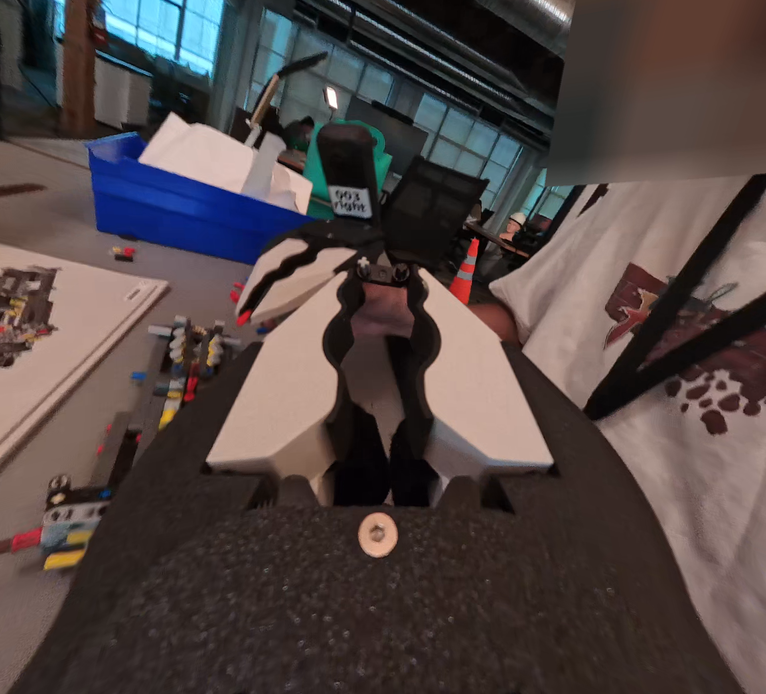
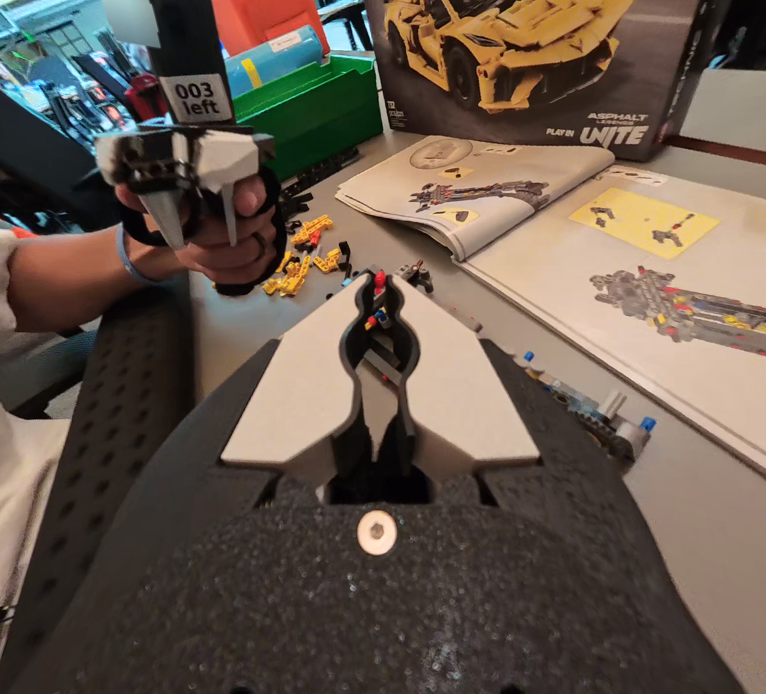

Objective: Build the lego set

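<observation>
Left gripper (image 1: 379, 274) jaws clamped on small black piece (image 1: 380, 273). Right gripper (image 2: 378, 286) jaws clamped on red pin (image 2: 379, 281). Beside manual (image 2: 539, 243), pin to be aligned squarely, pressed gently.

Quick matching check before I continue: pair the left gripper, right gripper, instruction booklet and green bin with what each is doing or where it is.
1. left gripper
2. right gripper
3. instruction booklet
4. green bin

A. lies open on the table
B. grips a small black piece
C. pinches a red pin
D. stands behind the loose yellow pieces

Pairs: 1-B, 2-C, 3-A, 4-D
</observation>
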`<control>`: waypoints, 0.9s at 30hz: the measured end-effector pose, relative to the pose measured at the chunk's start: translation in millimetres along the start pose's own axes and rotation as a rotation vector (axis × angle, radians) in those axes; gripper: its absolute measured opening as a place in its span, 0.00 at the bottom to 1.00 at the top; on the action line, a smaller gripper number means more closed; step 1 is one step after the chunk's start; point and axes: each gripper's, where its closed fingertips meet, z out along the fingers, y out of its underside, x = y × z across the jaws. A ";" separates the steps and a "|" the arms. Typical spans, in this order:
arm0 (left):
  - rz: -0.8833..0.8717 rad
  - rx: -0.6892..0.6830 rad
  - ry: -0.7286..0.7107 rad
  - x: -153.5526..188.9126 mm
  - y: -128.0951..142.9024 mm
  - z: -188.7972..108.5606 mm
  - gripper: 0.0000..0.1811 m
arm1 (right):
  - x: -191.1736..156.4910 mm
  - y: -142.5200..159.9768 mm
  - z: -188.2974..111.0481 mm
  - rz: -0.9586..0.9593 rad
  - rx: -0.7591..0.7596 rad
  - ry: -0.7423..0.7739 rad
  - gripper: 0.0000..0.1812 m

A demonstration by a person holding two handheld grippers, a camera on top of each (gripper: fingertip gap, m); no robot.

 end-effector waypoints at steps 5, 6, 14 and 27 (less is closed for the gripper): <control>-0.046 0.003 0.030 -7.4 9.2 -8.8 0.12 | -1.1 1.6 -15.5 -0.162 0.026 0.115 0.02; -0.013 0.015 0.007 -10.3 6.5 -8.5 0.12 | 0.6 2.6 -15.0 -0.174 0.015 0.130 0.02; 0.357 0.087 -0.399 -50.1 -9.6 -16.5 0.12 | -4.8 -1.1 -12.0 -0.179 0.031 0.102 0.02; 1.114 -0.221 -0.805 -52.3 5.3 -4.3 0.12 | -31.0 -17.0 -19.5 -0.081 0.133 -0.124 0.02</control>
